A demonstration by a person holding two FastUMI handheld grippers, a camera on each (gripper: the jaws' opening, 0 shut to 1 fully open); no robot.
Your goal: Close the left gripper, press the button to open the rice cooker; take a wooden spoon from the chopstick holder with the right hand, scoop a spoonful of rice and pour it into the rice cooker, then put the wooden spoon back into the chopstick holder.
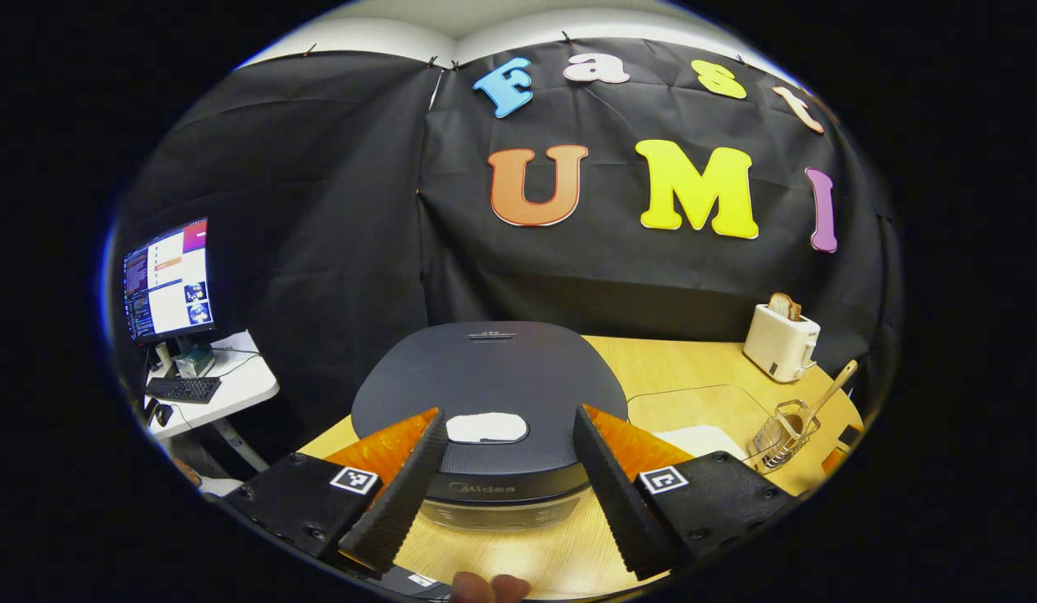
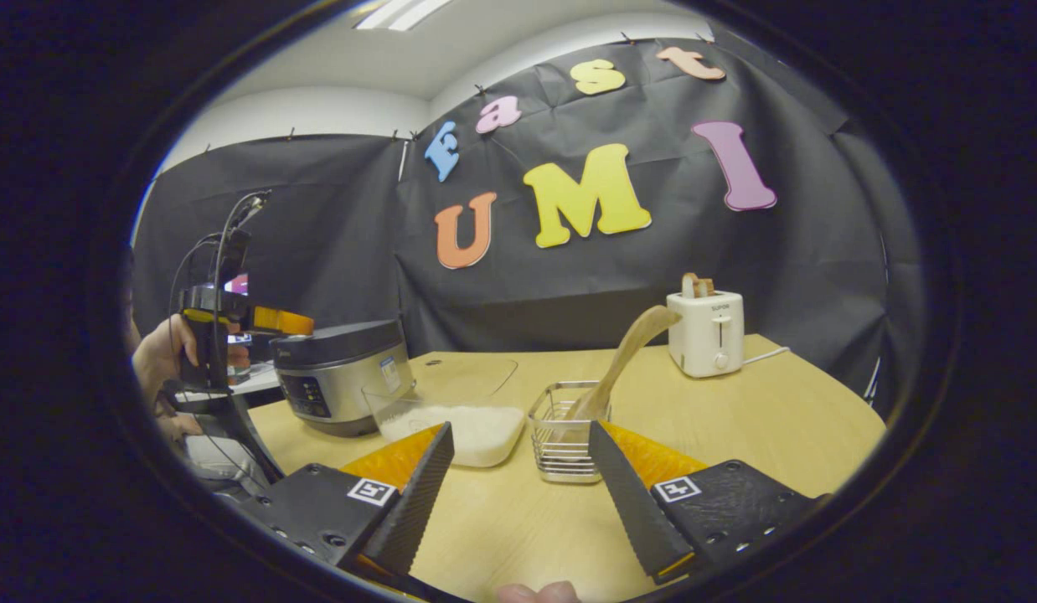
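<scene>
Presently, in the left gripper view, the left gripper (image 1: 508, 469) stands wide apart, holding nothing; the rice cooker (image 1: 489, 394), lid down, sits between and just beyond its fingers, its lower front partly hidden by them. Ahead to the right, the wooden spoon (image 1: 828, 394) leans in the chopstick holder (image 1: 782, 435), cut by the edge.

In the right gripper view, the right gripper (image 2: 518, 486) gapes empty; the holder stands just ahead of its right finger, a rice container (image 2: 460, 427) ahead of the left one, a toaster (image 2: 707, 333) behind
</scene>
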